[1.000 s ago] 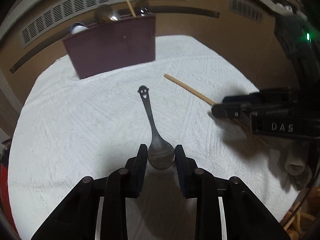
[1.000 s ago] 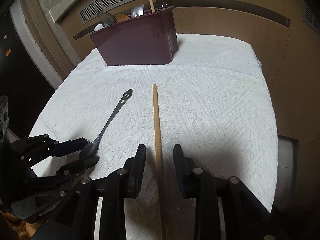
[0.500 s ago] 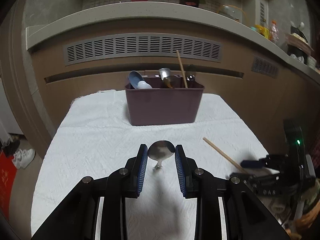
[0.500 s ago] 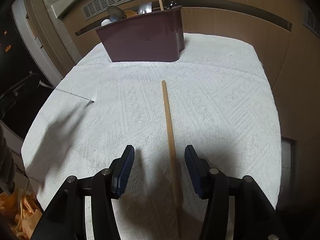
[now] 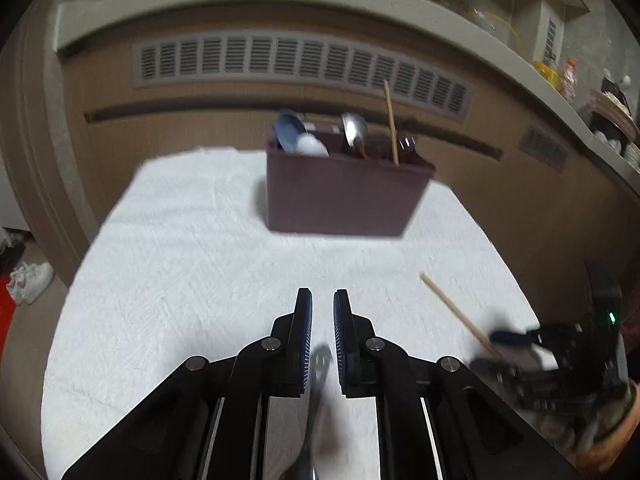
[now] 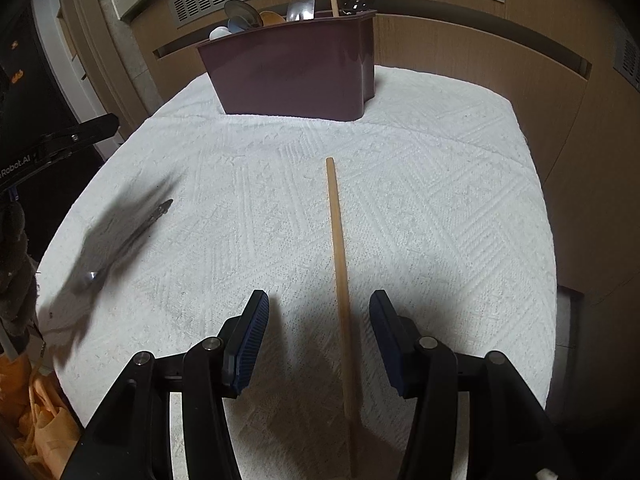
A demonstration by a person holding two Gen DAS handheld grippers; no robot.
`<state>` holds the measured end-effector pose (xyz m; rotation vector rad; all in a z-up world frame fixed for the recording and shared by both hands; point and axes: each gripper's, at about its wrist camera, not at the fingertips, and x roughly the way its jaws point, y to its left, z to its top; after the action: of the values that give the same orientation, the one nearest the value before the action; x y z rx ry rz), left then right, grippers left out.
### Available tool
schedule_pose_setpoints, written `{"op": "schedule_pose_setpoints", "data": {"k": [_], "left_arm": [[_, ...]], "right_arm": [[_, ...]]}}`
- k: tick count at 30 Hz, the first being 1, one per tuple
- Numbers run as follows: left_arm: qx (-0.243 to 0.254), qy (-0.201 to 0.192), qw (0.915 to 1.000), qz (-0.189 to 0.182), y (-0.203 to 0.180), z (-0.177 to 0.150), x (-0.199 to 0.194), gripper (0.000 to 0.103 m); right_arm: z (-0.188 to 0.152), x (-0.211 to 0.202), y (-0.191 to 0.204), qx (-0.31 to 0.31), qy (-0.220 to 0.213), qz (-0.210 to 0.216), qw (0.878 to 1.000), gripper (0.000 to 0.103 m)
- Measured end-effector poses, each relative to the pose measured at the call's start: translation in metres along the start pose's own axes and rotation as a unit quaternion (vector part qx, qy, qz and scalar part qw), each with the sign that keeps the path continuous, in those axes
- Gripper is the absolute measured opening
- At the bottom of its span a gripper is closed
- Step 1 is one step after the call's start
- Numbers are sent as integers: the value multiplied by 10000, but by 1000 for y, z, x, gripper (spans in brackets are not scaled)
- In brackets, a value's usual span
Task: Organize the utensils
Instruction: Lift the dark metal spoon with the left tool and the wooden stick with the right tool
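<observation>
A dark red utensil caddy [image 5: 344,196] [image 6: 296,72] stands at the far side of the white cloth and holds several utensils. My left gripper [image 5: 322,312] is raised above the cloth with its jaws nearly closed and nothing between them. The metal spoon [image 5: 316,392] lies blurred on the cloth below the left gripper; in the right wrist view it is a blurred streak [image 6: 132,236] at the left. My right gripper [image 6: 318,320] is open and straddles a wooden chopstick [image 6: 340,276] lying on the cloth; the chopstick also shows in the left wrist view [image 5: 456,312].
The white cloth [image 6: 440,200] covers a small table with drops on its left, right and near edges. A wooden cabinet with a vent grille [image 5: 300,64] stands right behind the caddy. Orange cloth [image 6: 36,412] lies beside the table at lower left.
The spoon has left my left gripper's jaws and dropped to the cloth below them; those jaws have closed further. My right gripper has opened wider over the chopstick.
</observation>
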<state>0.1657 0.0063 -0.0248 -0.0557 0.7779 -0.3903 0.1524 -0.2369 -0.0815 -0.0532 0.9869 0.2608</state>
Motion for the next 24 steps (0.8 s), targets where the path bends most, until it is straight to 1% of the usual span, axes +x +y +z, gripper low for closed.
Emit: {"op": "schedule_pose_setpoints", "data": {"k": [1, 2, 4, 5, 7, 9, 11, 13, 14, 18, 20, 21, 24], "left_arm": [[108, 205, 9997, -109, 1, -5, -2, 15], [327, 387, 9986, -151, 1, -15, -6, 16], [764, 559, 9955, -38, -4, -35, -16, 25], [900, 632, 9939, 9, -6, -45, -20, 27], [969, 838, 9918, 13, -9, -69, -24, 30], [833, 946, 9920, 71, -9, -90, -23, 31], [669, 897, 9933, 277, -6, -105, -19, 32], [538, 914, 9934, 446, -3, -113, -10, 32], [516, 725, 9949, 472, -3, -114, -11, 34], [438, 574, 9956, 590, -3, -111, -3, 35], [509, 537, 9951, 655, -6, -111, -1, 33], [528, 519, 9952, 642, -7, -112, -2, 29], [466, 476, 9957, 647, -4, -111, -8, 29]], "right_arm": [[0, 0, 1, -52, 15, -27, 10000, 50], [-1, 0, 2, -105, 29, -52, 9999, 50], [-2, 0, 4, -167, 34, -84, 9998, 51], [-2, 0, 4, -177, 32, -82, 9998, 53], [-2, 2, 6, -180, 15, -55, 9998, 58], [-2, 3, 10, -204, -15, -79, 9998, 64], [-3, 5, 15, -250, -31, -135, 9996, 67], [-3, 5, 18, -297, -32, -201, 9994, 68], [-3, 6, 19, -318, -26, -225, 9992, 68], [-5, 4, 19, -300, -2, -224, 9993, 68], [-7, 3, 20, -298, -16, -243, 9993, 68], [-7, 2, 20, -296, -22, -250, 9992, 70], [-9, 2, 21, -313, -27, -237, 9992, 73]]}}
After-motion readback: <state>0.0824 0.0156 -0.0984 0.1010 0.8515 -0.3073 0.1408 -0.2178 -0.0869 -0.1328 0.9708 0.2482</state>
